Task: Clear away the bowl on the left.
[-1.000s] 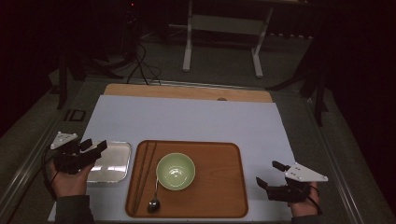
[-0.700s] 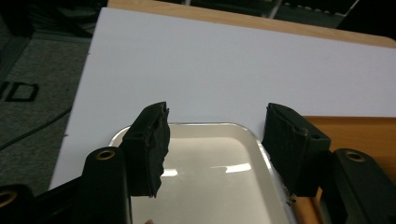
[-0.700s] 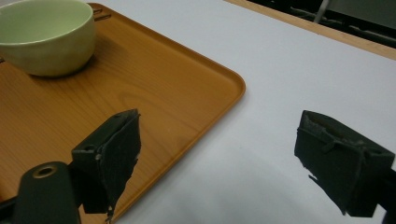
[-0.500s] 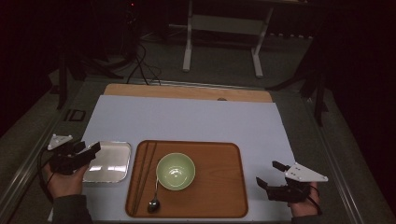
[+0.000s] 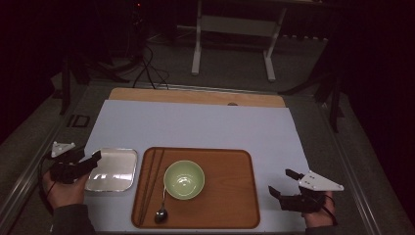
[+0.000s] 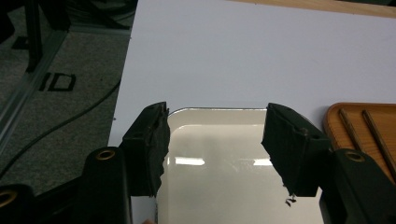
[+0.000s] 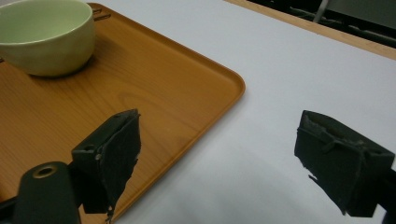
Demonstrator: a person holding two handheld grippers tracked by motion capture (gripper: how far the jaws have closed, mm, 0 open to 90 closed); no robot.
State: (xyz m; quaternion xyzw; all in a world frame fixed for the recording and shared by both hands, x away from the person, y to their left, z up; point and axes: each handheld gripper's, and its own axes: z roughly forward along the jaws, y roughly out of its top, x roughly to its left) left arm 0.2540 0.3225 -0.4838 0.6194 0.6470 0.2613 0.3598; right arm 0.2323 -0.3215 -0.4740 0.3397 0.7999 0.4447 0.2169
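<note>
Left gripper (image 6: 212, 144) hangs over the metal tray's (image 5: 113, 169) left edge, jaws apart; best to straddle the rim squarely before closing. Right gripper (image 5: 284, 183) waits apart too, beside the wooden tray (image 5: 230, 205)

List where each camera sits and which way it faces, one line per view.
High view: above the near table edge, looking forward and down; both hands, left gripper, right gripper.
Left gripper view: on that gripper, along open jaws over the metal tray.
Right gripper view: on that gripper, along open jaws at the wooden tray corner.
Shared: high and right gripper views show the green bowl.
</note>
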